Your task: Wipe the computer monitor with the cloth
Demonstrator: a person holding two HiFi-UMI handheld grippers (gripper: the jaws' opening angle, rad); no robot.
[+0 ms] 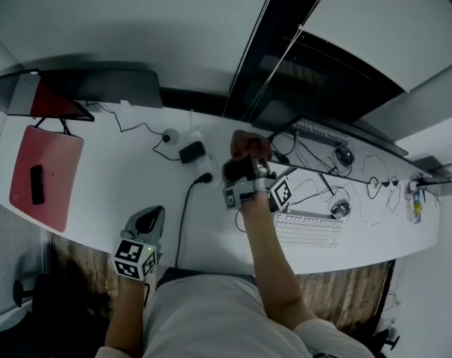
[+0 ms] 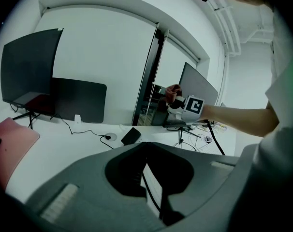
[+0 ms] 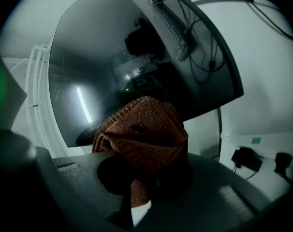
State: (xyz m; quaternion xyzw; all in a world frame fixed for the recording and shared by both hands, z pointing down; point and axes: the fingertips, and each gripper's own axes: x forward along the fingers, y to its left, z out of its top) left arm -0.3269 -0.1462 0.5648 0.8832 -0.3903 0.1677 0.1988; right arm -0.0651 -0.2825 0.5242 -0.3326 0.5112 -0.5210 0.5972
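My right gripper (image 1: 250, 176) is shut on a bunched rust-red cloth (image 1: 248, 146) and held up over the desk. In the right gripper view the cloth (image 3: 145, 135) fills the jaws of the right gripper (image 3: 141, 180) and sits against the lower part of the dark computer monitor (image 3: 137, 57). The left gripper view shows the same monitor (image 2: 197, 85) edge-on, with the right gripper (image 2: 180, 101) in front of it. My left gripper (image 1: 145, 226) hangs low at the desk's front edge, jaws together and holding nothing; its jaws also show in its own view (image 2: 149, 173).
On the white desk (image 1: 121, 170) lie a pink pad (image 1: 51, 162) with a black phone (image 1: 36, 183), a power adapter (image 1: 192, 152), cables, a white keyboard (image 1: 308, 230) and a mouse (image 1: 340, 209). A second dark screen (image 1: 107, 86) stands at the back left.
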